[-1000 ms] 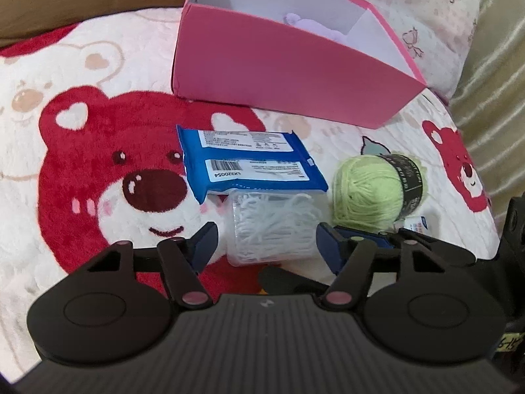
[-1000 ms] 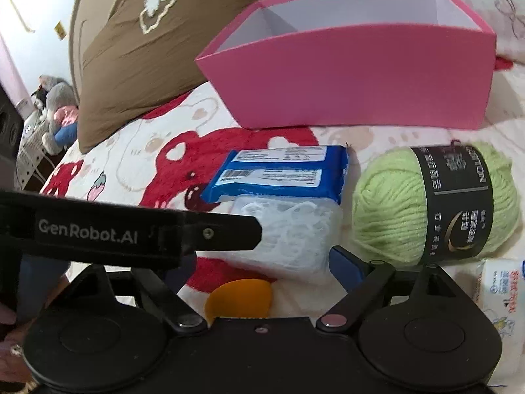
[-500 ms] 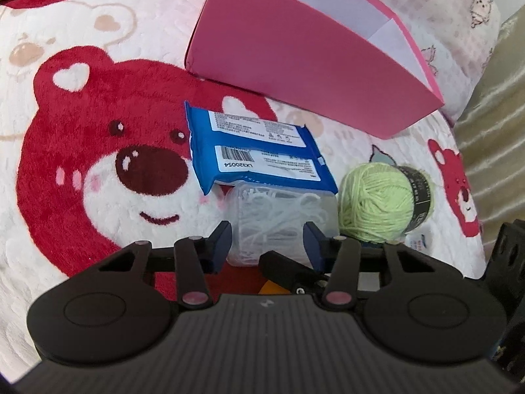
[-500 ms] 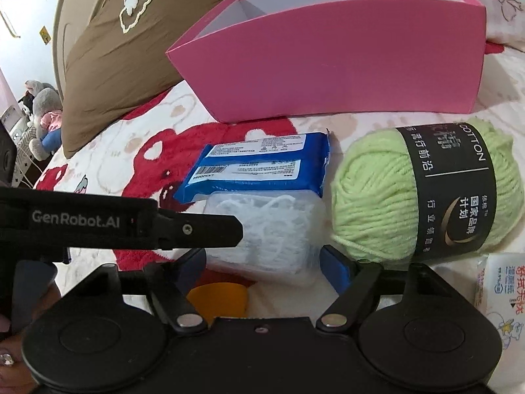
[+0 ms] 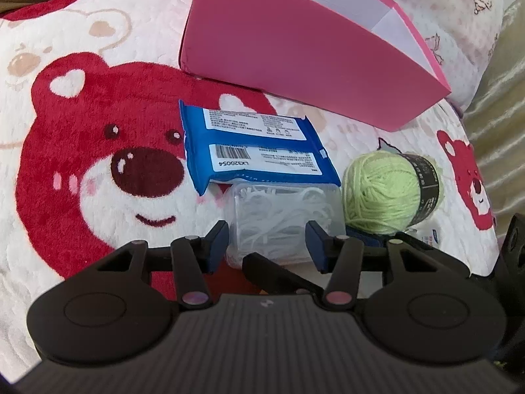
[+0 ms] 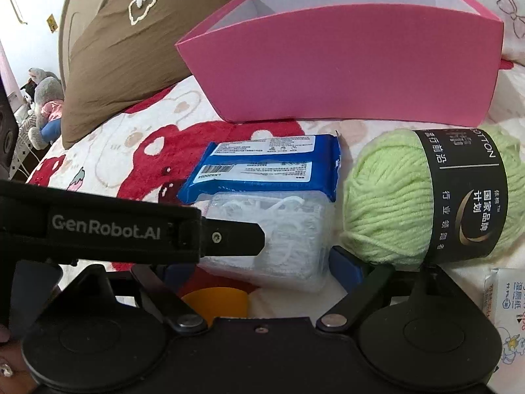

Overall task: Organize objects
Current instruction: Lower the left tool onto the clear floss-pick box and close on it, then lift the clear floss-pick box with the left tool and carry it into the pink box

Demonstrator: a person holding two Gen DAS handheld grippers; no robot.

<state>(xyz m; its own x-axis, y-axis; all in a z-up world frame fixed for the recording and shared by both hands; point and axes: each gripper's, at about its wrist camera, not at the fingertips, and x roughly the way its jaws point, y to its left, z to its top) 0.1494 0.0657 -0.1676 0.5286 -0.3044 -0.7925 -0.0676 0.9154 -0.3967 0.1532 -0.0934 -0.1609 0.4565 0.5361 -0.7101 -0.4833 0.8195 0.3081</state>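
A clear plastic box (image 5: 282,210) full of white pieces lies on the bear blanket, with a blue wipes pack (image 5: 259,144) leaning on its far edge. My left gripper (image 5: 267,246) hovers at the box's near end. Its jaws are opening, and the pads straddle the box without pressing it. A green yarn ball (image 5: 384,190) with a black band sits right of the box. The pink open box (image 5: 295,52) stands behind. In the right wrist view my right gripper (image 6: 262,272) is open and widening, just short of the clear box (image 6: 279,229). One left-gripper finger (image 6: 229,238) crosses in front.
A brown pillow (image 6: 131,49) lies back left and plush toys (image 6: 42,108) beyond the bed edge. A small white tissue pack (image 6: 505,302) lies right of the yarn (image 6: 393,203). An orange object (image 6: 213,302) peeks out under my right gripper. A pale pillow (image 5: 459,10) sits behind the pink box.
My left gripper's jaws have drawn in from wide to close beside the clear box, then eased slightly apart. Both hands stay roughly where they were.
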